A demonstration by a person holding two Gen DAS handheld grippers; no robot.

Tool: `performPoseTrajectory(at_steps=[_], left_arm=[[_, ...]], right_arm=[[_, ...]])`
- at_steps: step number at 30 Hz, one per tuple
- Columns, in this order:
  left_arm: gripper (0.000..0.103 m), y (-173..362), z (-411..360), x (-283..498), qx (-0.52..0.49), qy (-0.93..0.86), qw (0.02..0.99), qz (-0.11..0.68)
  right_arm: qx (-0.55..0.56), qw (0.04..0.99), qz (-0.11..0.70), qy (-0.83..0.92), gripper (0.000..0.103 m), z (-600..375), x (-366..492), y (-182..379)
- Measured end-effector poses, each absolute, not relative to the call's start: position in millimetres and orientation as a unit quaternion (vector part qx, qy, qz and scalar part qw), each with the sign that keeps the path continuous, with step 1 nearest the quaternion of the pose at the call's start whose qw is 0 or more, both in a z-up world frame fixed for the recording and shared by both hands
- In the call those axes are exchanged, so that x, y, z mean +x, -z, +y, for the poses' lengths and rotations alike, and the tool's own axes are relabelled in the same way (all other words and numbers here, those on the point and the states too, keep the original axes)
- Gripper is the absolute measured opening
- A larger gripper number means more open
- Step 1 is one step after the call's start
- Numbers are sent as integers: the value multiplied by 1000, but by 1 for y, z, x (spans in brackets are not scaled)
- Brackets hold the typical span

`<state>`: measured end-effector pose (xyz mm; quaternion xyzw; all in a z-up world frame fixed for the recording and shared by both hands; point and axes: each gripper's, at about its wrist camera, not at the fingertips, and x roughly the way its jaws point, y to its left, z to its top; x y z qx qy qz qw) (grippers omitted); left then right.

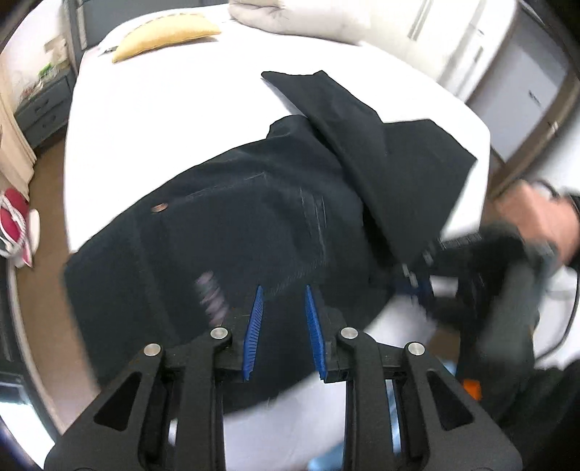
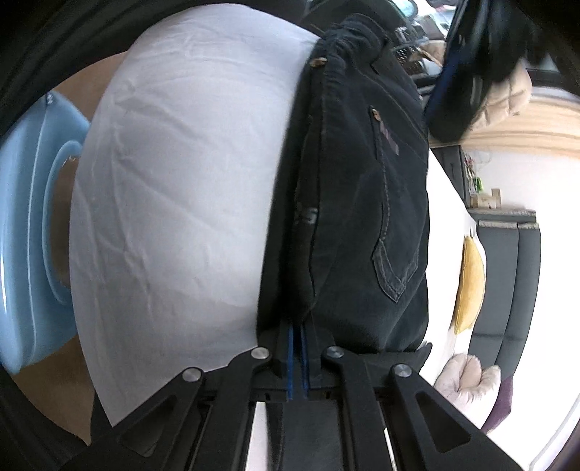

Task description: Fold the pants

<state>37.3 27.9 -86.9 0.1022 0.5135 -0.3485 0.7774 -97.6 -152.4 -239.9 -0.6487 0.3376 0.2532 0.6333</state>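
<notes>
White bed (image 1: 152,119) is filling most of both views, and the dark jeans (image 1: 232,224) are lying across it, waistband and pocket end near the edge closest to the left camera, one leg (image 1: 348,119) already lying folded back diagonally over the rest. Left tongs (image 1: 283,326) are hovering over the seat of the jeans, blue pads (image 1: 253,326) slightly spread with nothing between them; no cloth is being gripped. Right tongs (image 2: 298,347) are pressed nearly together and are pinching an edge of the denim near the waistband, the fabric running straight up from the pads in the right wrist view. Denim is looking heavy for cloth, soft, floppy, not slippery, not fragile; thick seams and the waistband are probably giving the firmest hold, while a single layer mid-leg would likely sag and drag. Best hold for the left tongs is likely on the waistband or an outer seam. Around: yellow cushion (image 1: 166,36) and pale pillow (image 1: 301,18) are sitting at the far end, well apart from the jeans; a blue tub (image 2: 32,232) is standing beside the bed. Nothing is blocking the fold.
</notes>
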Motion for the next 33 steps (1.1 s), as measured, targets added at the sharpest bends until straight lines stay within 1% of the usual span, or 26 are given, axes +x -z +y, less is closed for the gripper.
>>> performPoseTrajectory(at_steps=[3,4,6,8,9,10,11,14,16,18,20,21,24,26,27,28,29,30,33], left_arm=[[23,126,3,51,116,313,770,544],[23,138,-5,52,130,306,771,543],[23,143,-10,52,138,305,784,523],[23,141,-12,56,130,302,782,529],[23,142,-10,55,126,302,782,531],[23,143,-9,57,121,300,782,532],[23,139,-9,59,118,295,781,538],[23,116,-7,64,74,292,793,530],[23,104,-11,73,51,293,801,520],[23,109,-19,79,41,293,799,523],[23,131,-27,91,31,278,788,549],[23,147,-29,96,25,273,781,561],[23,153,-30,94,24,276,790,547],[23,155,-29,95,23,277,788,549],[23,154,-26,92,20,278,787,551],[23,153,-25,93,15,280,785,553],[23,154,-18,88,12,281,784,553],[23,157,-14,86,9,283,784,553],[23,158,-8,86,1,286,783,552]], right_arm=[[-624,664,337,-237,8,-154,-97,238],[-617,674,335,-231,9,-156,-97,236],[-582,709,336,-212,22,-162,-96,228],[-525,756,339,-194,57,-173,-95,210],[-484,782,343,-194,65,-182,-95,196],[-438,804,350,-199,77,-192,-93,181],[-372,832,359,-198,79,-208,-89,162],[-248,875,383,-164,79,-254,-57,122],[-194,891,390,-128,79,-282,-26,105],[-139,902,401,-77,79,-312,24,92],[-92,905,414,-22,79,-339,85,87],[-78,902,426,0,79,-349,110,90],[-34,877,477,45,79,-371,197,110],[-31,866,492,85,79,-377,244,127],[-31,860,500,101,79,-380,260,135],[-27,855,507,111,77,-381,276,143],[-21,847,517,125,73,-383,294,154],[-16,843,521,132,71,-384,302,160],[-11,833,532,151,71,-388,322,178]])
